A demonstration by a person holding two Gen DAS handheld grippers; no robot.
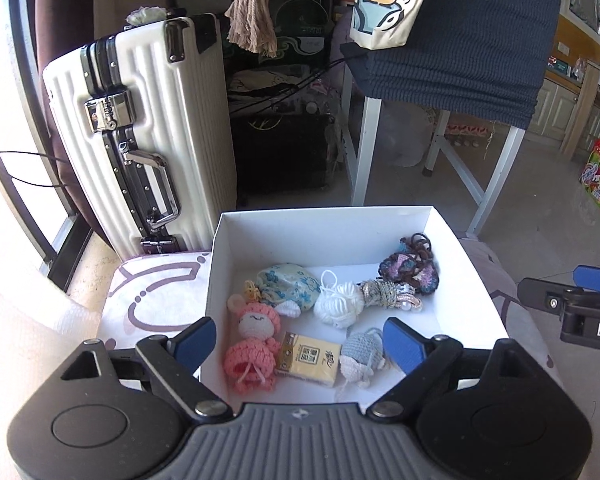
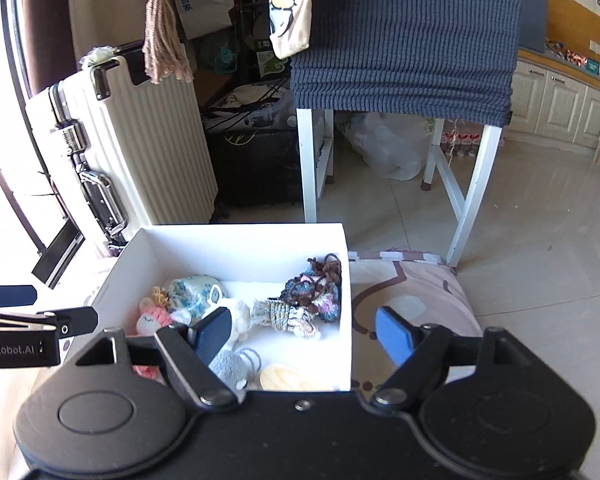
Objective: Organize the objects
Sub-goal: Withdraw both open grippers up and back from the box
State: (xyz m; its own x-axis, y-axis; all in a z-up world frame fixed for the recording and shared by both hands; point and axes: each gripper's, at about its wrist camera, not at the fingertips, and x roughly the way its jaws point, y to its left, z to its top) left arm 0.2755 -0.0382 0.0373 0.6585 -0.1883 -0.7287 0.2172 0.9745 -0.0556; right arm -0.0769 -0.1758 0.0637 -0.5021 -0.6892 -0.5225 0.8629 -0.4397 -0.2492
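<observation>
A white cardboard box sits open on a patterned pink-and-white cloth, and everything else is best placed against it. Inside the box, along its near wall, lie a pink crocheted doll, a yellow tissue packet just beside the doll, and a small grey-blue crocheted piece touching the packet's far end. Toward the box's back wall are a pale floral pouch, a white yarn ball, a bundle of twisted cord with beads touching that ball, and, in the back corner by the box's right wall, a dark multicoloured crocheted piece with a brown loop on top. The left tool hangs above the near edge of the box with its blue pads spread well apart and nothing between them; one pad lies over the box's left wall, the other over the grey-blue piece. The right tool hovers at the box's right near corner, its pads also spread and gripping nothing: one pad sits over the inside of the box, the other outside the right wall, above the cloth. From the right wrist view a rounded pale yellow item shows by the near wall; what it is I cannot tell. Behind the box, to its left, stands a white ribbed suitcase; behind it to the right stands a white-legged counter draped in blue ribbed fabric.
</observation>
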